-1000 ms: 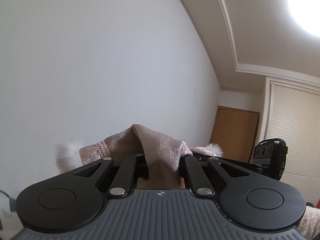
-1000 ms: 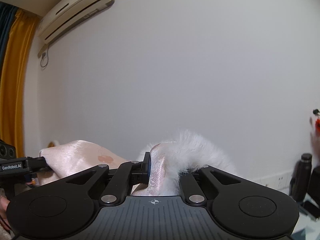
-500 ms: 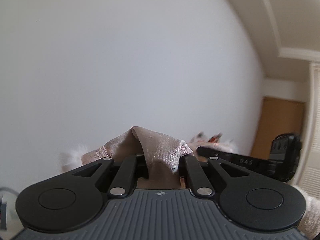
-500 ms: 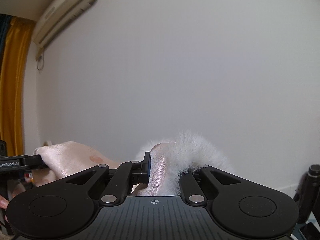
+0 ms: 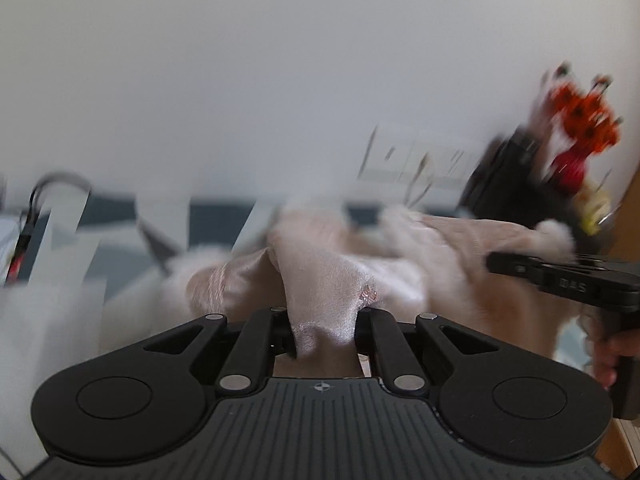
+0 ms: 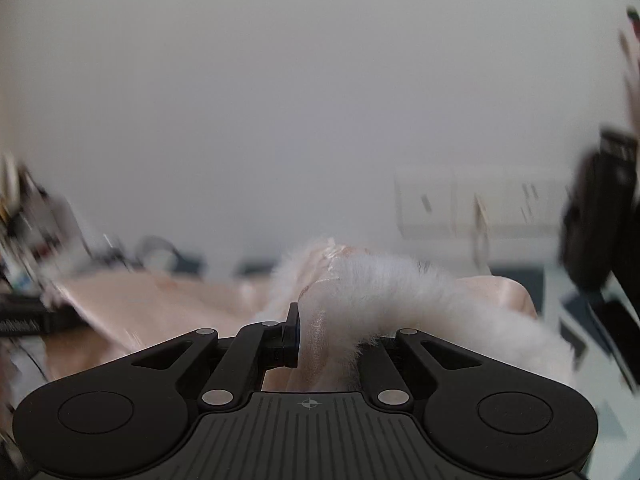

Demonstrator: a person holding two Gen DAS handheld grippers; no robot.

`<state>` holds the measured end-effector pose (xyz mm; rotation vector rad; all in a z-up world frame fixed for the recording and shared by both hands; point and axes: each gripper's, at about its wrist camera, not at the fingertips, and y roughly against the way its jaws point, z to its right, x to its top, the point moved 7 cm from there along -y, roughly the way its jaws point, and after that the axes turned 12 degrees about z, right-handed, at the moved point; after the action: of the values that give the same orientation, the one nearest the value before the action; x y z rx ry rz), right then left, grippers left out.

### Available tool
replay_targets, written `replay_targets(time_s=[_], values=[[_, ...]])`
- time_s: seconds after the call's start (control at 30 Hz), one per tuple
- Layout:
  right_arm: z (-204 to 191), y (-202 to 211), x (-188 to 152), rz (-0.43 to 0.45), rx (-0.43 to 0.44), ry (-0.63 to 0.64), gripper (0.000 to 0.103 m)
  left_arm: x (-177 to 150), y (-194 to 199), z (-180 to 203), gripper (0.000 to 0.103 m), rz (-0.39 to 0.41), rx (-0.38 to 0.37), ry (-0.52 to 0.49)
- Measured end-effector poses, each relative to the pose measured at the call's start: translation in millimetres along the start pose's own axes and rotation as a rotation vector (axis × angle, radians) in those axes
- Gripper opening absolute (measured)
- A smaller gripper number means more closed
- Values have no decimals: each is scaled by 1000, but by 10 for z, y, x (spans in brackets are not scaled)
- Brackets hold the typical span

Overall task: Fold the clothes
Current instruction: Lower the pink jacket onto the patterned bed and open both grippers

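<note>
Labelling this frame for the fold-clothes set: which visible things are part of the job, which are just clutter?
Job:
- pink satin garment with white fur trim
- left gripper, shut on it
- right gripper, shut on it

Clutter:
- orange and red decoration
- wall sockets
- cable
- dark blurred object, unidentifiable

Your left claw [image 5: 323,330]: pads hidden by pinched pink garment [image 5: 320,280]. Your right claw [image 6: 328,340]: right pad buried under white fur trim [image 6: 400,292]. Orange-red object [image 5: 580,116]: motion-smeared, unidentifiable. Wall sockets [image 6: 472,204]: blurred. Your hand [image 5: 612,356]: cut off at edge.
</note>
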<state>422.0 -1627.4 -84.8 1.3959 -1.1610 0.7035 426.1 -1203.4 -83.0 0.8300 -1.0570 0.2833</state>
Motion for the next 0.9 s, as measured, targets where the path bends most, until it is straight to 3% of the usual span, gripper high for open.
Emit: replay_targets(time_s=[0.27, 0.33, 0.5, 0.9], values=[[-201, -52, -861, -148, -29, 8, 5, -567, -140, -373, 12, -162, 79, 12], [-277, -8, -920, -157, -31, 16, 6, -489, -408, 3, 12, -183, 90, 24], [-464, 87, -1009, -175, -38, 40, 9, -624, -466, 19, 14, -226, 112, 25], [-698, 215, -1213, -199, -53, 122, 16, -775, -461, -39, 16, -241, 129, 49]])
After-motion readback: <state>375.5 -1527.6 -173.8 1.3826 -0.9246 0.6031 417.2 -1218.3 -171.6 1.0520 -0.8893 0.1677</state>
